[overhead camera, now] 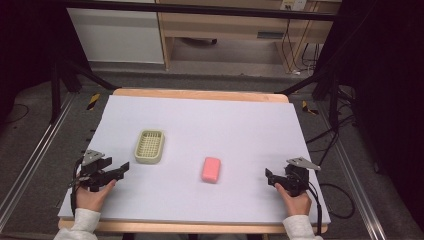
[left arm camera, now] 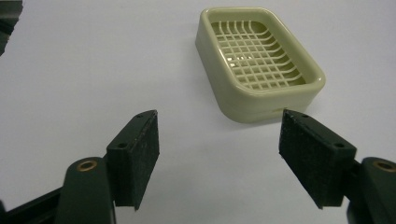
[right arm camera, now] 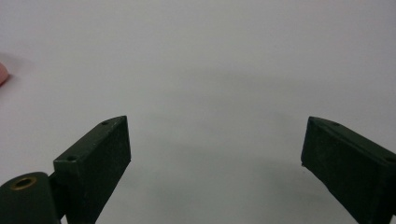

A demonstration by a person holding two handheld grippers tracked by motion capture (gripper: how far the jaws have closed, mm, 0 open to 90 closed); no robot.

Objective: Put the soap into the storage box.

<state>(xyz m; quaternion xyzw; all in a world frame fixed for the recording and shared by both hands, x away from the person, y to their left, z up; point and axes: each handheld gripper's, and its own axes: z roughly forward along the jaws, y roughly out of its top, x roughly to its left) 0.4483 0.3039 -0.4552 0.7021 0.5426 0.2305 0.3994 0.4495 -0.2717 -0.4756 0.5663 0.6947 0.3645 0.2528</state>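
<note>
At the table's near-left corner, my left gripper (overhead camera: 119, 169) rests low over the white table (overhead camera: 240, 125), jaws spread wide and holding nothing. Just ahead of it and slightly to the right sits the pale green soap dish (overhead camera: 149, 146), upright, its gridded tray empty; in the left gripper view the soap dish (left arm camera: 259, 60) lies just beyond my parted jaws, nearer the right one and touching neither. Near the middle of the table, to the right of the dish and a little nearer to me, the pink soap bar (overhead camera: 211, 169) lies flat on the surface. At the near-right, my right gripper (overhead camera: 271, 177) points toward the soap, jaws wide apart and empty, well short of the bar.
</note>
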